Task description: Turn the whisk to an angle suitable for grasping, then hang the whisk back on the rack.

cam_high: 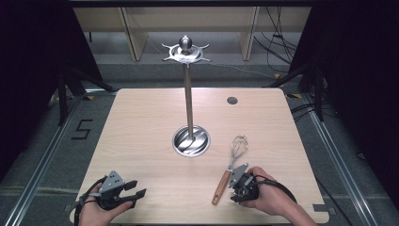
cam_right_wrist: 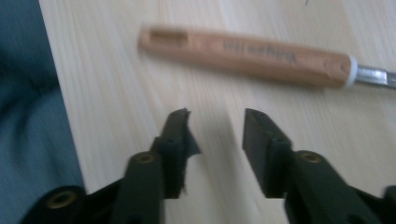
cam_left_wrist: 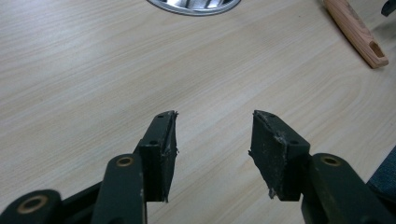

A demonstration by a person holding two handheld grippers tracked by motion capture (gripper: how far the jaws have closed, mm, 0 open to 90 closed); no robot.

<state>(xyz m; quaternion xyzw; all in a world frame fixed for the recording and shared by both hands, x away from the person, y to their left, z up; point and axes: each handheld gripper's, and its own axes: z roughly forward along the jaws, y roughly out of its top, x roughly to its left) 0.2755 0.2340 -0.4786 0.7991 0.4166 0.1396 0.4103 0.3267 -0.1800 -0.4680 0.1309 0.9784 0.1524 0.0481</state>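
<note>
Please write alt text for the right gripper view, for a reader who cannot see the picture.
Two black jaws of the right gripper stand open, empty, over a light wooden table. Just beyond them lies the brown wooden handle of a metal whisk, crosswise, apart from the jaws. A blue-grey cloth covers the left edge.

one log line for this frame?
right gripper: open, short of whisk handle | left gripper: open, empty | whisk flat on table

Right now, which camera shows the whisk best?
The high view: the whole whisk shows, wire loops to wooden handle. The right gripper view shows its handle close but blurred; the left gripper view catches just the handle's end.
</note>
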